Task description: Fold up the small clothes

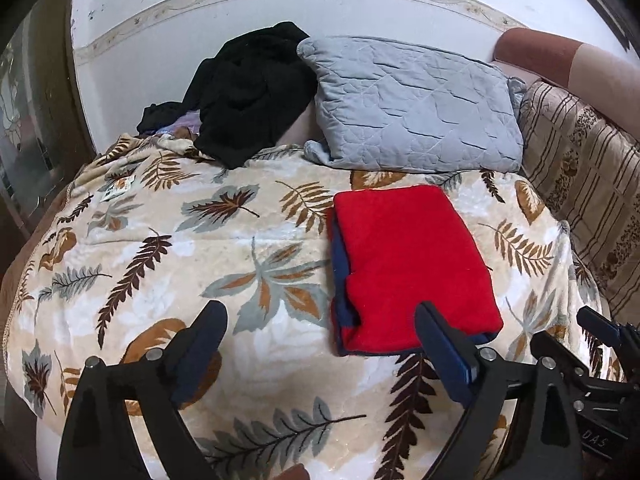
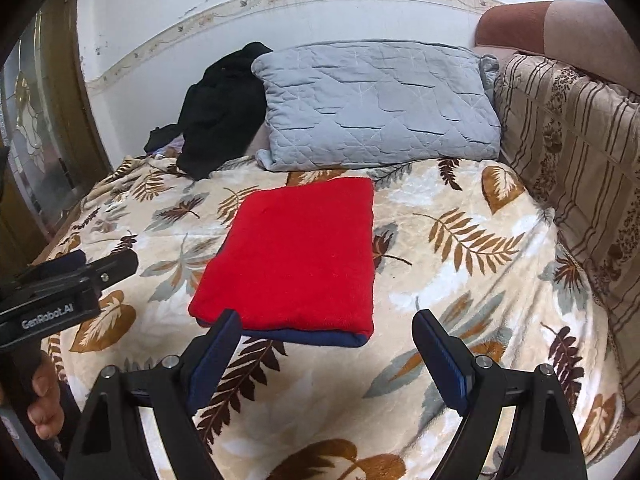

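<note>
A red garment with a dark blue underside [image 1: 408,264] lies folded into a flat rectangle on the leaf-patterned blanket [image 1: 160,248]. It also shows in the right wrist view [image 2: 296,256]. My left gripper [image 1: 320,316] is open and empty, just in front of the garment's near left corner. My right gripper [image 2: 328,324] is open and empty, just in front of the garment's near edge. The right gripper shows at the right edge of the left wrist view [image 1: 600,344], and the left gripper at the left edge of the right wrist view [image 2: 72,272].
A black pile of clothes [image 1: 248,92] lies at the back left against the wall. A grey quilted pillow [image 1: 412,104] leans at the back. A striped patterned cushion [image 2: 572,152] borders the right side. A glass door [image 2: 36,140] stands at the left.
</note>
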